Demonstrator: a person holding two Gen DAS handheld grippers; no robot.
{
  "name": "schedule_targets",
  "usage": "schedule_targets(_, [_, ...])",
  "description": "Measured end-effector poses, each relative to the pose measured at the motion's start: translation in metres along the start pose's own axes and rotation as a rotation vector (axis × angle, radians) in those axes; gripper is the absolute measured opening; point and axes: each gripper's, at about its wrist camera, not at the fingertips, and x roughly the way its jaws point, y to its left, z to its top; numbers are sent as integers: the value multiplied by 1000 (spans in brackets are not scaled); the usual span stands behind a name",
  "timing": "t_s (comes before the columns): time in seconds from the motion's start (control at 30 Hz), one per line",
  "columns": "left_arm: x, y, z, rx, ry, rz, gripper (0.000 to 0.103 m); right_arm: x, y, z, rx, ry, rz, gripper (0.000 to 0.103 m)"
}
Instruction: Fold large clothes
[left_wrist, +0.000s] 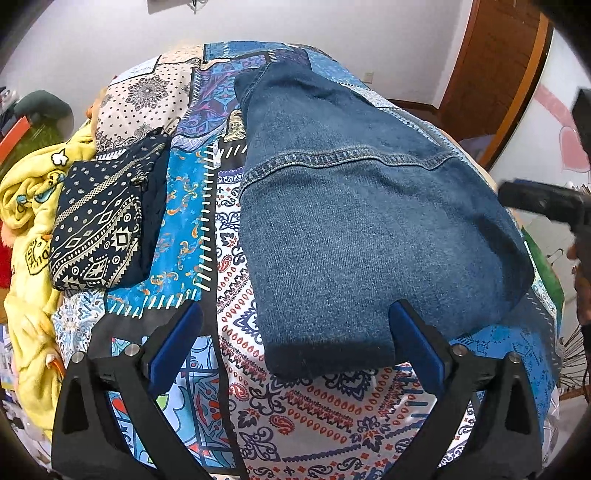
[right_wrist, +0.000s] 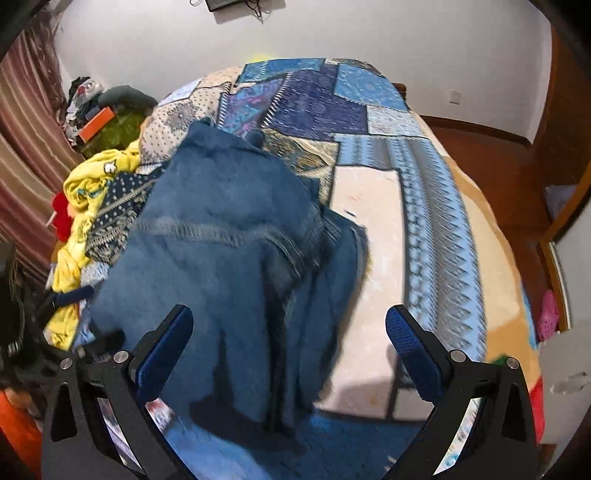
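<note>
A blue denim garment (left_wrist: 351, 221) lies folded on the patchwork bedspread (left_wrist: 192, 206), its near hem just ahead of my left gripper (left_wrist: 295, 343). That gripper is open and empty above the bed, its right finger near the hem. In the right wrist view the denim (right_wrist: 229, 266) lies bunched and blurred at centre left. My right gripper (right_wrist: 290, 350) is open and empty just above its near edge. The right gripper's black body shows at the right edge of the left wrist view (left_wrist: 546, 203).
A folded navy patterned cloth (left_wrist: 99, 229) lies on the bed's left part. A yellow garment (left_wrist: 29, 229) is heaped at the left edge. A wooden door (left_wrist: 498, 74) and wood floor (right_wrist: 498, 177) lie to the right. Striped curtains (right_wrist: 26, 147) hang at left.
</note>
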Motion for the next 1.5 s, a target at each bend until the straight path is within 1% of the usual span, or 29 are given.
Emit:
schedule_targets(0.07, [0, 1, 0, -2, 1, 0, 102, 11, 0, 6, 3, 13, 8, 103])
schedule_targets(0.13, [-1, 0, 0, 2, 0, 2, 102, 26, -5, 11, 20, 46, -10, 103])
schedule_targets(0.17, [-2, 0, 0, 5, -1, 4, 102, 31, -8, 11, 20, 57, -23, 103])
schedule_targets(0.23, [-3, -1, 1, 14, -4, 11, 102, 41, -18, 9, 11, 85, -80, 103])
schedule_targets(0.27, [-4, -1, 2, 19, -6, 17, 102, 44, -24, 7, 5, 95, -89, 103])
schedule_targets(0.33, [-8, -1, 4, 33, -20, 40, 102, 42, -34, 5, 13, 100, -55, 103])
schedule_targets(0.37, [-11, -1, 5, 39, -31, 54, 102, 40, -36, 5, 14, 100, -54, 103])
schedule_targets(0.47, [-22, 3, 14, 51, -74, 98, 102, 28, -32, 5, -15, 80, -73, 103])
schedule_targets(0.53, [-29, 10, 24, 45, -100, 100, 102, 16, -26, 7, -37, 56, -81, 103])
schedule_targets(0.57, [-32, 14, 30, 42, -107, 98, 102, 14, -26, 9, -38, 48, -74, 103])
schedule_targets(0.63, [-33, 22, 44, 41, -111, 89, 102, 4, -24, 12, -22, 26, -18, 103])
schedule_targets(0.67, [-32, 26, 49, 39, -107, 82, 102, 0, -24, 13, -6, 20, 24, 103])
schedule_targets(0.7, [-29, 30, 55, 34, -97, 63, 102, -1, -24, 13, 8, 20, 58, 103])
schedule_targets(0.77, [-20, 39, 65, 13, -68, -7, 102, 2, -24, 11, 37, 30, 122, 103])
schedule_targets(0.83, [-1, 50, 73, -40, 0, -75, 102, 14, -25, 7, 72, 65, 173, 103])
schedule_targets(0.9, [20, 60, 77, -99, 74, -161, 102, 34, -31, 3, 119, 120, 198, 103])
schedule_targets(0.93, [32, 64, 77, -133, 110, -205, 102, 42, -34, 0, 137, 143, 196, 103])
schedule_targets(1.0, [51, 70, 75, -189, 169, -272, 102, 62, -42, -4, 180, 198, 203, 103])
schedule_targets(1.1, [75, 78, 74, -265, 219, -383, 102, 82, -51, -7, 234, 251, 288, 103])
schedule_targets(1.17, [89, 84, 75, -317, 249, -451, 102, 90, -55, -6, 256, 264, 332, 103])
schedule_targets(1.2, [95, 86, 76, -335, 263, -474, 102, 95, -57, -3, 264, 278, 360, 103])
schedule_targets(1.3, [109, 88, 79, -360, 283, -506, 102, 107, -62, 2, 300, 289, 415, 103])
schedule_targets(1.43, [114, 83, 85, -338, 278, -527, 102, 118, -65, 13, 333, 288, 450, 103])
schedule_targets(1.47, [114, 79, 85, -333, 278, -533, 101, 121, -63, 15, 333, 285, 454, 102])
schedule_targets(1.5, [114, 75, 85, -329, 279, -540, 100, 118, -62, 14, 330, 284, 458, 97])
